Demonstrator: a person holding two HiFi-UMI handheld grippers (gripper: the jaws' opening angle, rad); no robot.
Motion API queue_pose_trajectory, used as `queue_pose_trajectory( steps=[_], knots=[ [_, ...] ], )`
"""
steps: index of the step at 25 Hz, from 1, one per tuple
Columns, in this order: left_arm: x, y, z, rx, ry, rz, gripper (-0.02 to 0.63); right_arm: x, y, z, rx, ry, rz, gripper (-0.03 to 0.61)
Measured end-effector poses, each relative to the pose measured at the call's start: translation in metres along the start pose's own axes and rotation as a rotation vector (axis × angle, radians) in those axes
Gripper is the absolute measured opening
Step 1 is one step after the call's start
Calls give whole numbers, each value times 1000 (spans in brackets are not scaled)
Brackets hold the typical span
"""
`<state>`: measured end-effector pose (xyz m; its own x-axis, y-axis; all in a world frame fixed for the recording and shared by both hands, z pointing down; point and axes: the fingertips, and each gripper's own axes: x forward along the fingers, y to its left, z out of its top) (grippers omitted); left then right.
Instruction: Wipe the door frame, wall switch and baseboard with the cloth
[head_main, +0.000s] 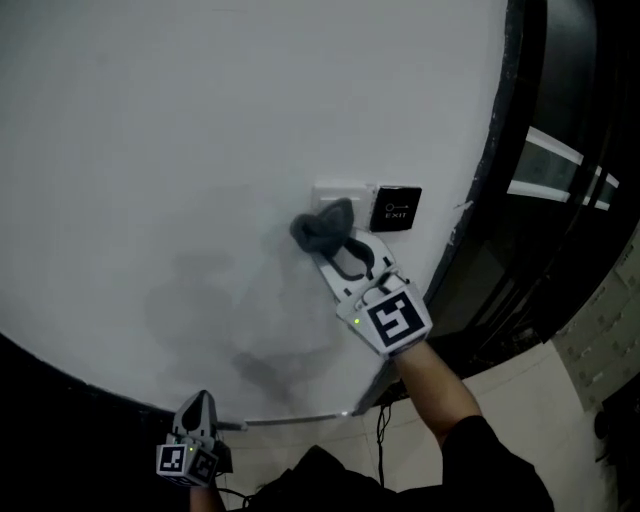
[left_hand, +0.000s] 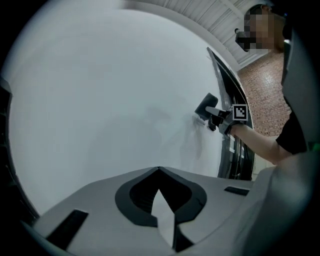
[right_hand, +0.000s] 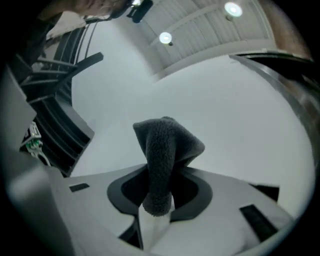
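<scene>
**Wall switch pass: cloth contact and arm position**

**Left tongs** (head_main: 200, 402). These sit low, near the foot of the white wall (head_main: 180, 140) and well apart from the work. Their jaws are pressed together with nothing between them. They appear to have no part in this step, so park them there, clear of the painted face.

**Cloth** (head_main: 322, 229). The grey pile cloth is pinched in the right tongs (head_main: 340, 250). Its bunched end stands proud of the jaw tips and lies against the wall at the lower left corner of the white wall switch (head_main: 338, 190). The switch pass therefore appears to be the step in hand.

To do it well:

1. Press lightly, so that only the cloth meets the plate and never the hard jaw tips.
2. Stroke across the plate from its left edge to its right, and include the rim.
3. Stop at the right edge. The black EXIT button (head_main: 396, 209) is mounted just beside the switch, and a firm push could trigger it.

**Right arm.** Your forearm (head_main: 440, 395) rises from the lower right. The tongs lean up and to the left, with the marker cube facing you. Keep the wrist straight, so that pressure runs along the jaws into the cloth.

**Door frame** (head_main: 497, 190). The dark frame stands near the EXIT button, on its right.
</scene>
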<state>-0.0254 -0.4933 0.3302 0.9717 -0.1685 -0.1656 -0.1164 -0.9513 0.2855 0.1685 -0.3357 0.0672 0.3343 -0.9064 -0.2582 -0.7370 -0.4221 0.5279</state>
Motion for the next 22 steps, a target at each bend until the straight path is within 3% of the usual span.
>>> queue_pose_trajectory(
  steps=[5, 9, 11, 15, 22],
  knots=[
    [-9, -3, 7, 44, 9, 22, -6, -10, -55, 51, -332, 64, -175, 101],
    [-19, 4, 7, 35, 9, 30, -6, 4, -77, 51, -751, 262, -377, 101],
    [-20, 5, 7, 43, 16, 49, -6, 16, -76, 33, -911, 369, -421, 101],
    [-23, 7, 0, 19, 26, 59, -6, 25, -65, -3, -942, 478, -376, 101],
    [-31, 20, -4, -21, 25, 45, -6, 18, -51, -20, -981, 513, -401, 101]
  ],
)
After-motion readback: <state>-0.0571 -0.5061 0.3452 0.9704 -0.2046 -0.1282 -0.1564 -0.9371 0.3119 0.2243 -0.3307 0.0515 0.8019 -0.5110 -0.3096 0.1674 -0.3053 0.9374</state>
